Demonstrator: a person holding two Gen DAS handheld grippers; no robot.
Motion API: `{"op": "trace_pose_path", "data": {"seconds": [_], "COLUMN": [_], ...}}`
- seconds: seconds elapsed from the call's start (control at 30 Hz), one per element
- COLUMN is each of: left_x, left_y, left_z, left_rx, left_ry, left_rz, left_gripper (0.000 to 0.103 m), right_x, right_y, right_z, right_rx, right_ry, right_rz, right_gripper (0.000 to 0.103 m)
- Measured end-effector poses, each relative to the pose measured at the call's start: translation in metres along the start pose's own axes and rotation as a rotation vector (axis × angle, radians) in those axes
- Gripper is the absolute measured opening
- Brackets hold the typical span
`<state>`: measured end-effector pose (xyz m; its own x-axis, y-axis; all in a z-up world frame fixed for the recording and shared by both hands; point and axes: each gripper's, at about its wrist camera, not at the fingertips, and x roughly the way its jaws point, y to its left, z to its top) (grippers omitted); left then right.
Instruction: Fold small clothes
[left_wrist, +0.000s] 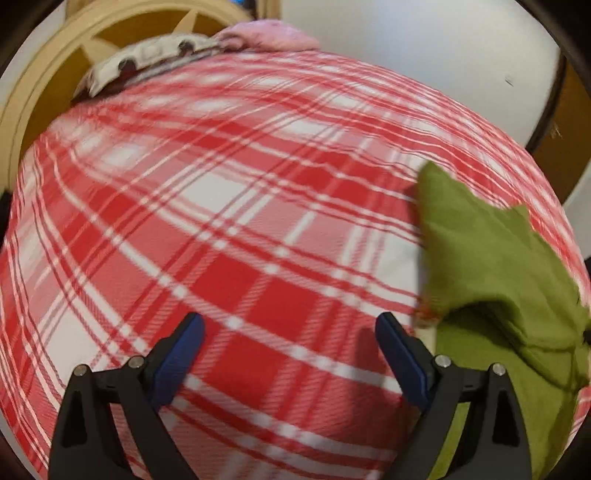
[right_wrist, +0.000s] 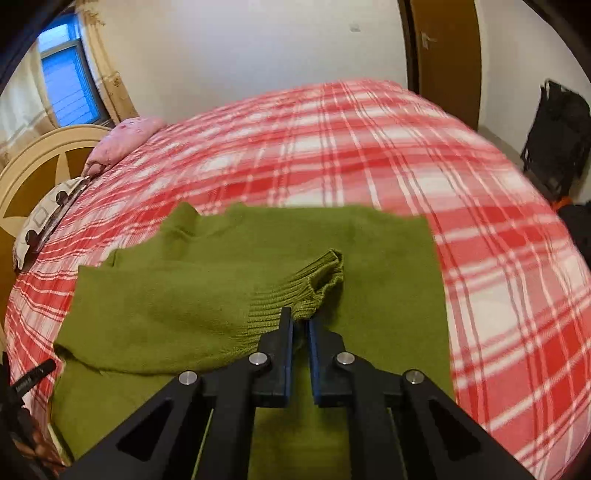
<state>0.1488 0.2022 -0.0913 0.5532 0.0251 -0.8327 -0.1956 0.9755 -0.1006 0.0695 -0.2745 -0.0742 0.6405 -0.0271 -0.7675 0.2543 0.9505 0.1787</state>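
Note:
A green knit sweater (right_wrist: 388, 251) lies flat on a bed with a red and white plaid cover (right_wrist: 369, 147). My right gripper (right_wrist: 300, 320) is shut on the ribbed cuff of the sweater's sleeve (right_wrist: 295, 288), and the sleeve is drawn across the sweater's body. In the left wrist view the sweater (left_wrist: 476, 258) shows at the right, with a raised fold. My left gripper (left_wrist: 290, 325) is open and empty above the plaid cover (left_wrist: 221, 203), just left of the sweater.
A pink pillow (right_wrist: 125, 142) and a patterned pillow (right_wrist: 48, 218) lie against the cream headboard (right_wrist: 40, 155). A window (right_wrist: 66, 74) is at the left, a wooden door (right_wrist: 443, 48) at the back, dark bags (right_wrist: 557, 136) at the right.

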Motion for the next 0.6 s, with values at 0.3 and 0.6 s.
{"op": "trace_pose_path", "data": {"seconds": [0.3,0.6], "left_x": [-0.021,-0.028], "left_y": [-0.037,-0.019], "left_z": [-0.001,0.004], "left_rx": [0.11,0.119], "left_ry": [-0.059,-0.085], "left_rz": [-0.119,-0.145], "left_gripper": [0.095,0.094], "right_x": [0.001,-0.169], "right_y": [-0.035,-0.124], "right_z": [-0.001,-0.004], "right_rx": [0.166,0.277], "right_ry": [0.061,-0.217], "right_rz": [0.198,0.176], "right_gripper": [0.012,0.013]}}
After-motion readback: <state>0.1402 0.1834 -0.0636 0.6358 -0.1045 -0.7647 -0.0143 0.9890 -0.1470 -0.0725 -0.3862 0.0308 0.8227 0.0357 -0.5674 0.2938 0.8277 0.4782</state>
